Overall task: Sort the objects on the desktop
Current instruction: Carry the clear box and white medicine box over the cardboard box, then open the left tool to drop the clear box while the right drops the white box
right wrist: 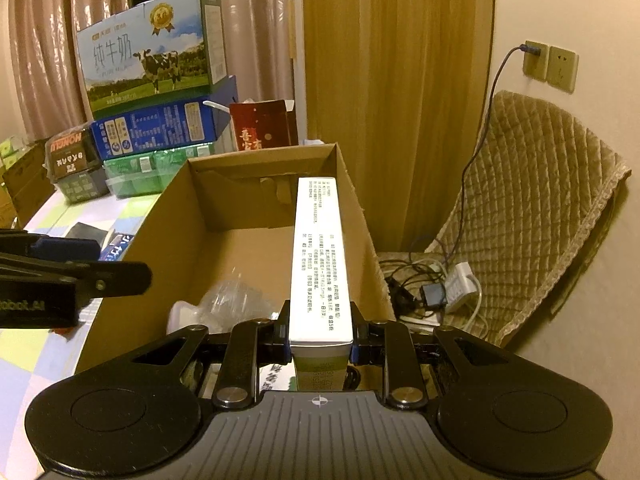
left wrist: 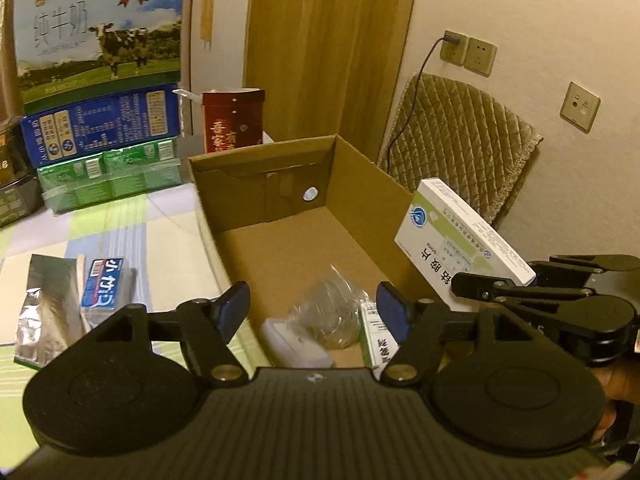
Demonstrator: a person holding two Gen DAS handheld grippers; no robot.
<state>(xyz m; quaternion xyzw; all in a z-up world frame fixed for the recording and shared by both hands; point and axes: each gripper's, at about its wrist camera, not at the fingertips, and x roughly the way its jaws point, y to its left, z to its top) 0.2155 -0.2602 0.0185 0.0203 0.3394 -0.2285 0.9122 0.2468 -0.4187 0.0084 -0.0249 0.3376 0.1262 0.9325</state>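
An open cardboard box (left wrist: 360, 184) (right wrist: 176, 216) stands on the table. Inside it lie a clear plastic bag (left wrist: 332, 308) (right wrist: 236, 300), a small white case (left wrist: 296, 344) and a white-green packet (left wrist: 378, 344). My right gripper (right wrist: 320, 336) is shut on a white medicine box (right wrist: 318, 256) (left wrist: 460, 232), held above the box's right wall. My left gripper (left wrist: 314, 308) stands open over the box's near left corner, with nothing between its fingers. Left of the box on the table lie a blue toothpaste box (left wrist: 102, 282) and a silver foil pouch (left wrist: 42, 312).
Stacked milk cartons (left wrist: 100, 80) (right wrist: 156, 92) and a dark red box (left wrist: 232, 120) stand behind the cardboard box. A quilted chair (right wrist: 532, 216) (left wrist: 460, 140) with a power strip (right wrist: 456, 284) and cables sits to the right, by the wall.
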